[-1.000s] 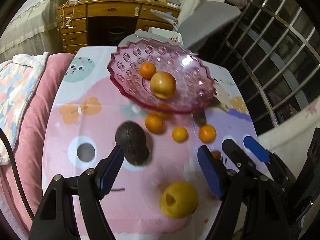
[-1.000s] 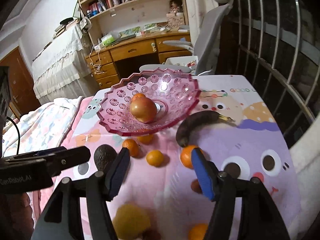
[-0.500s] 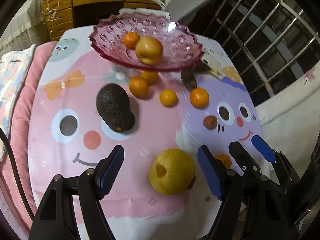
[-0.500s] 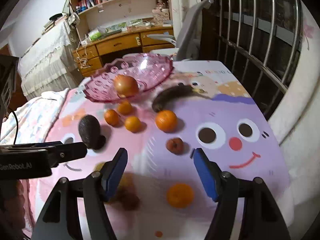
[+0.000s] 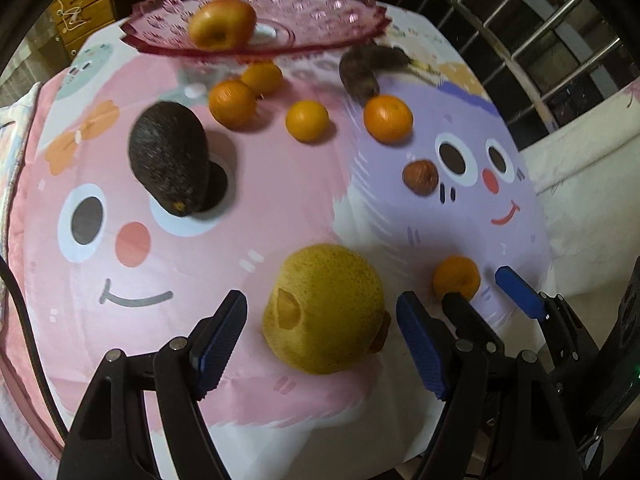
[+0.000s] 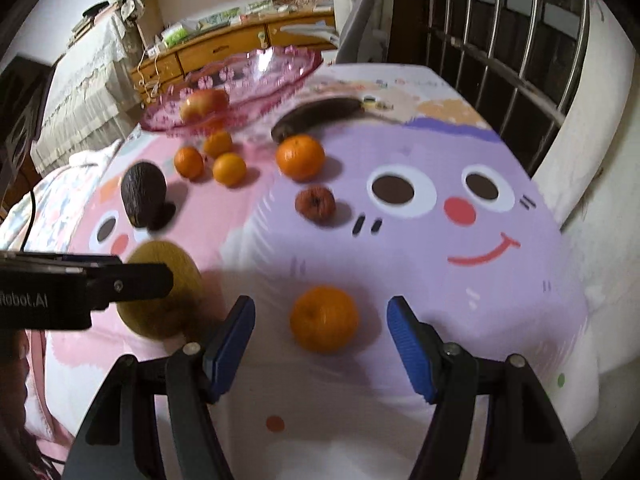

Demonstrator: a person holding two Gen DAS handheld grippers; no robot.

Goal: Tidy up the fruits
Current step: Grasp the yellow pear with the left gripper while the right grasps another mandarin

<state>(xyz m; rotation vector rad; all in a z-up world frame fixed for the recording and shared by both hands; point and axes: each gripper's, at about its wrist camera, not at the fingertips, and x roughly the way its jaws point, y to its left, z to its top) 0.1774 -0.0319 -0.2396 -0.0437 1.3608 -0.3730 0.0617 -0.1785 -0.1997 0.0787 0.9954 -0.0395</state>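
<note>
My left gripper is open with a yellow pear between its fingers, near the table's front edge. My right gripper is open with a tangerine between its fingers; this tangerine also shows in the left wrist view. A pink glass bowl at the back holds an apple. Several tangerines, among them one, a dark avocado, a dark banana and a small brown fruit lie on the cartoon tablecloth.
The table is covered with a pink and purple cartoon cloth. A metal railing stands at the right. A wooden desk and a grey chair stand behind the table. A pink bed borders the left side.
Both grippers have drawn back toward the table's front edge and lowered. The pear now sits between the left fingers and the front tangerine between the right fingers. Both stay open.
</note>
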